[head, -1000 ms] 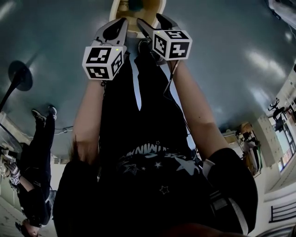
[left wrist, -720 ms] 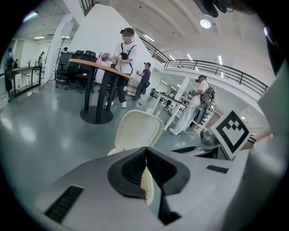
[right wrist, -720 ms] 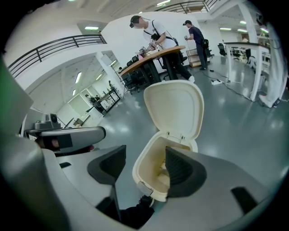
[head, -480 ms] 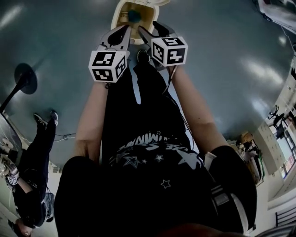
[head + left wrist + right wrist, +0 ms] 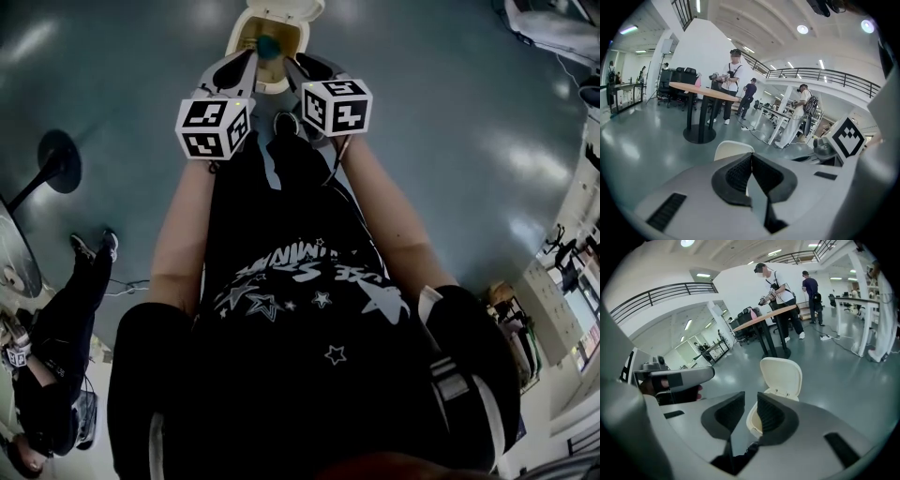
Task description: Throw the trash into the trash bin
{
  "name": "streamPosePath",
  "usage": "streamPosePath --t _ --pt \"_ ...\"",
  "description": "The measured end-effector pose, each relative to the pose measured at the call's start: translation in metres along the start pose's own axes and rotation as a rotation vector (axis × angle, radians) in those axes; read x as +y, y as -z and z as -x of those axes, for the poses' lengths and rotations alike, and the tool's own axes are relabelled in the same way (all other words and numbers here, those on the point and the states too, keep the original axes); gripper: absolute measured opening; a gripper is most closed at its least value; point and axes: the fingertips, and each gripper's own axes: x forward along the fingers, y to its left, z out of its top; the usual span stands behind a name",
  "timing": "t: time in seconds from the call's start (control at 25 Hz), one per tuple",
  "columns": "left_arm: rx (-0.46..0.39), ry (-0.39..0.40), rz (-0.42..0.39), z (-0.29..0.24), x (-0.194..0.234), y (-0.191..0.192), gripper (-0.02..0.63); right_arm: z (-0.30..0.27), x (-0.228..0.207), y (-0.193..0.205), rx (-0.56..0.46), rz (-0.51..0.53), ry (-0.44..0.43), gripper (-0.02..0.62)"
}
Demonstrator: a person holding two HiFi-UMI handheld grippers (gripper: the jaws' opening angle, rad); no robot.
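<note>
We find no plain word that we can read. The shirt (image 5: pixel 309 281) bears a white print of stylised letters among stars. It curves across the dark cloth, and we cannot spell it out. The left cube (image 5: pixel 214 128) and the right cube (image 5: pixel 336 105) carry black-and-white square code patterns, not letters or numbers. One such pattern also shows at the edge of the left gripper view. The hall in both gripper views gives us no lettering large enough to read.

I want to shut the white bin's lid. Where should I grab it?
I'd pinch the lid by its rounded free top edge, coming from above. It stands upright, hinged at the back rim of the bin, so that edge is thin and exposed.
</note>
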Motion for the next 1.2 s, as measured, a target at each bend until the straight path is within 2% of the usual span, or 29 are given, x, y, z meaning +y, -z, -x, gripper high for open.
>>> streamPosePath --t 0.16,0.36,0.56,0.72,0.92,1.2 --pt "-0.033 -0.018 -0.006 0.013 -0.012 -0.007 0.011 0.015 0.0 0.004 -0.021 0.036 -0.013 0.054" --pt "-0.066 -0.052 -0.004 0.032 -0.033 -0.014 0.011 0.043 0.002 -0.014 -0.053 0.094 -0.057 0.006" --pt "-0.111 -0.108 -0.012 0.05 -0.04 -0.027 0.011 0.06 0.006 -0.029 -0.081 0.112 -0.128 0.006" --pt "-0.136 -0.134 -0.02 0.064 -0.045 -0.034 0.011 0.069 0.007 -0.024 -0.088 0.102 -0.154 0.006" --pt "-0.14 -0.138 -0.038 0.08 -0.044 -0.035 0.011 0.074 0.015 -0.014 -0.103 0.044 -0.189 0.006" --pt "-0.165 -0.113 -0.032 0.112 -0.051 -0.031 0.011 0.092 0.032 -0.01 -0.138 0.053 -0.167 0.006"
